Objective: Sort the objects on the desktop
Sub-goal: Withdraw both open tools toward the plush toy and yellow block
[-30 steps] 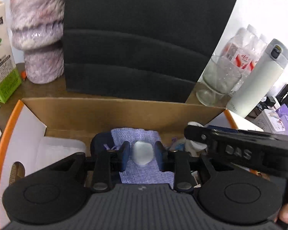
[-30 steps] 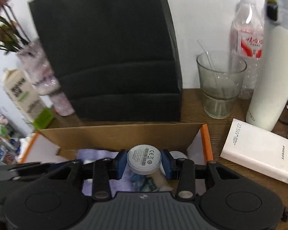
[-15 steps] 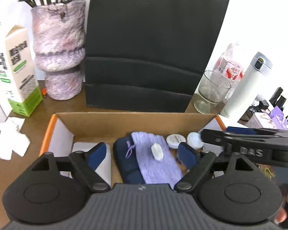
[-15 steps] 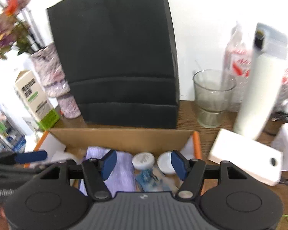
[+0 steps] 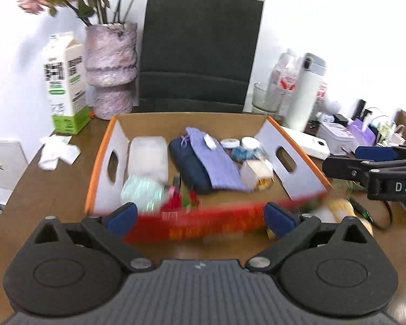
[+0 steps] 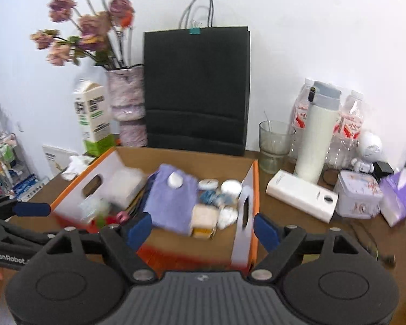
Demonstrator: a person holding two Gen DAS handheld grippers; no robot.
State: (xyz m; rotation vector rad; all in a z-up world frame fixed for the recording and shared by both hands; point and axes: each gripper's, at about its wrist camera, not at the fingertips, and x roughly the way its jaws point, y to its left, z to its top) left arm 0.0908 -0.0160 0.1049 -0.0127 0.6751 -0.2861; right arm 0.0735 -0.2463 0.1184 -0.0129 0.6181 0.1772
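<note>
An orange-rimmed cardboard box [image 5: 100,162] [image 6: 254,189] stands on the brown desk. Inside lie a lilac pouch [image 5: 216,162] [image 6: 173,200], a navy pouch [image 5: 186,162] and a white case [image 5: 149,157]. A small white oval piece [image 5: 209,140] [image 6: 175,180] rests on the lilac pouch. A round white tin [image 5: 230,143] [image 6: 208,184] lies beside it. My left gripper [image 5: 200,218] hovers before the box's blurred red front wall, jaws opening, gripping nothing. My right gripper [image 6: 203,230] hangs over the box's near right corner, jaws opening, also gripping nothing.
Behind the box stand a black paper bag [image 6: 197,89], a flower vase [image 5: 111,67] and a milk carton [image 5: 65,81]. To the right are a glass [image 6: 274,146], a white flask [image 6: 316,135], water bottles, a white power bank [image 6: 301,195] and a tin [image 6: 358,193]. Crumpled tissue [image 5: 58,153] lies left.
The left gripper let go of the white oval piece and the right of the round tin, both now in the box. Both grippers opened wide and drew back and up from the box.
</note>
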